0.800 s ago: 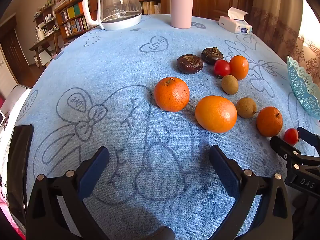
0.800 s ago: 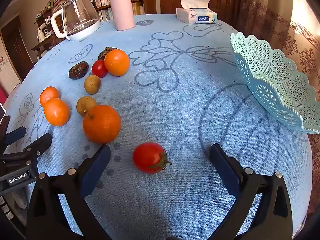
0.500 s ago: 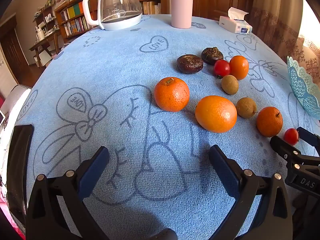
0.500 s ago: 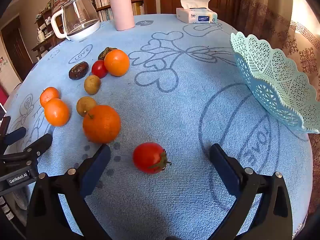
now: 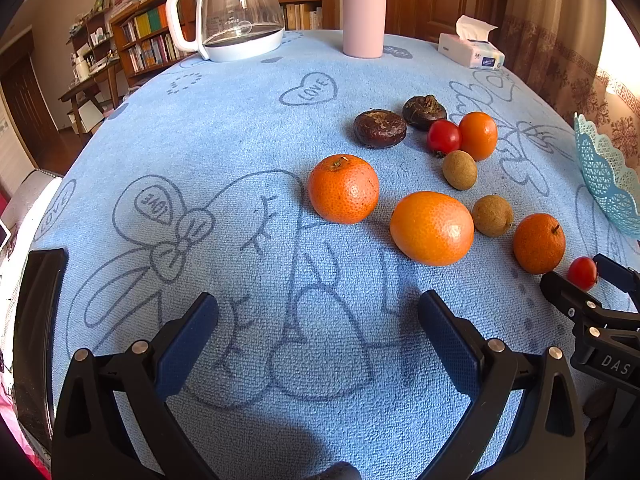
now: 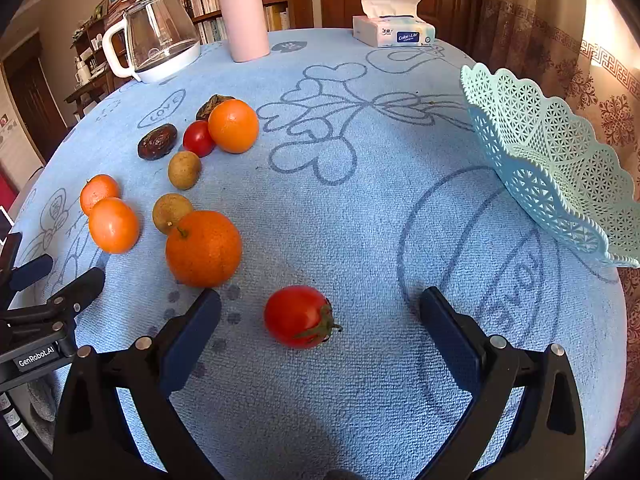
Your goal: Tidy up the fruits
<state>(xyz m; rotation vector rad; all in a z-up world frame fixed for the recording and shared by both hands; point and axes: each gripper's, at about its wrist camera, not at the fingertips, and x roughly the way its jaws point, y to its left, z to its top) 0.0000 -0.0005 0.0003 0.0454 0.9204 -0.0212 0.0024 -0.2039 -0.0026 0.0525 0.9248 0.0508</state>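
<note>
Several fruits lie on a blue tablecloth (image 5: 200, 140). A large orange (image 5: 432, 228) and a mandarin (image 5: 343, 189) sit ahead of my left gripper (image 5: 318, 330), which stands open and empty. A red tomato (image 6: 298, 316) rests on the cloth between the wide-open fingers of my right gripper (image 6: 320, 330), untouched. Beside it lies an orange (image 6: 204, 248). Further back are brown longans (image 6: 184, 170), another tomato (image 6: 198, 139), an orange (image 6: 233, 126) and a dark water chestnut (image 6: 157, 142). A pale blue lattice basket (image 6: 560, 168) stands at the right, with nothing showing in it.
At the back of the table stand a glass kettle (image 5: 236, 16), a pink flask (image 5: 364, 10) and a tissue box (image 6: 394, 30). Bookshelves and a wooden door lie behind. The right gripper's fingers (image 5: 568, 300) show at the right edge of the left wrist view.
</note>
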